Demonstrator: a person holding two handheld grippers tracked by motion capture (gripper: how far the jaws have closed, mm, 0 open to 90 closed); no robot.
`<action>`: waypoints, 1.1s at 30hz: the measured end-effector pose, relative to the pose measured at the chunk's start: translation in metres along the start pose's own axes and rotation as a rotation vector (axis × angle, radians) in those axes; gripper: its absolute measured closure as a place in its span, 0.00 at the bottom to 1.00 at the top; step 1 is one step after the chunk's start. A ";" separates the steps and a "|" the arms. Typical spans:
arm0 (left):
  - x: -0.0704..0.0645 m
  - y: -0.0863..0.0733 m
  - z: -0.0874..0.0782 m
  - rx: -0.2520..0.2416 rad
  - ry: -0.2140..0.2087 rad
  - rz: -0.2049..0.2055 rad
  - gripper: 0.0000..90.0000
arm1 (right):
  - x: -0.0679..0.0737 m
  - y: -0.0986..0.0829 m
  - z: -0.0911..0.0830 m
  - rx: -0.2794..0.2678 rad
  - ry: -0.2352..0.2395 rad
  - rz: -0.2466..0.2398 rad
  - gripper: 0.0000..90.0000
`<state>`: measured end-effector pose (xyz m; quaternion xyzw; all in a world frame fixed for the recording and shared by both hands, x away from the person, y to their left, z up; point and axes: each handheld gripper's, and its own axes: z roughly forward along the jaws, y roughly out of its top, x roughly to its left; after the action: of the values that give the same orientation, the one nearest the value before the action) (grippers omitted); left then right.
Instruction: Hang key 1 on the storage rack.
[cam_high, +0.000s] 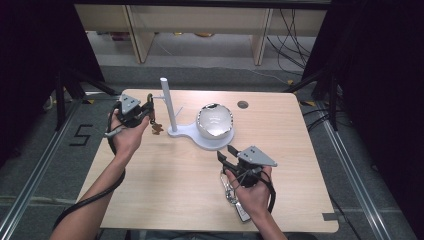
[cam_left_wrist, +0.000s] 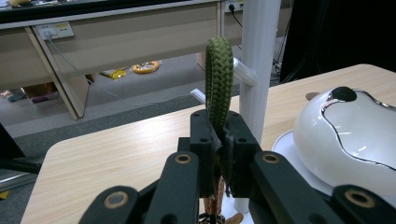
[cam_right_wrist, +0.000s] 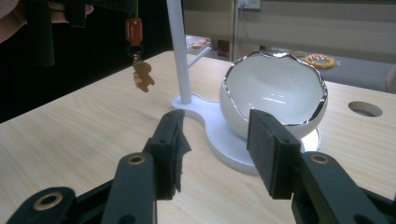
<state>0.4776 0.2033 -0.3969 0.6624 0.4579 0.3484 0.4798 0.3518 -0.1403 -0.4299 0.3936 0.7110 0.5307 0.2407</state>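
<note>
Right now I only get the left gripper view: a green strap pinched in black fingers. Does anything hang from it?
Observer: Yes. Under the strap, the right gripper view shows an orange tag and a small brown charm dangling clear of the table.
Operator: What is the other gripper doing?
Observer: The right gripper is open and holds nothing. In the high view it sits on the person's side of the bowl.

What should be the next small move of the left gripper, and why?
Probably carry the green loop over the post's side peg: the left gripper pinches it upright beside the white post, with the charm dangling above the table.
</note>
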 end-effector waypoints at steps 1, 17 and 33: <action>0.000 0.000 0.000 0.001 0.003 0.004 0.93 | 0.000 0.000 0.000 0.000 0.000 0.000 0.63; -0.009 0.003 0.006 0.003 0.023 0.070 0.93 | -0.002 0.001 0.001 -0.016 -0.012 -0.030 0.63; -0.015 0.004 0.010 0.013 0.058 0.142 0.92 | -0.002 0.002 0.001 -0.008 -0.011 -0.028 0.63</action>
<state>0.4830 0.1857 -0.3968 0.6859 0.4255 0.3979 0.4361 0.3544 -0.1414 -0.4288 0.3854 0.7132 0.5278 0.2536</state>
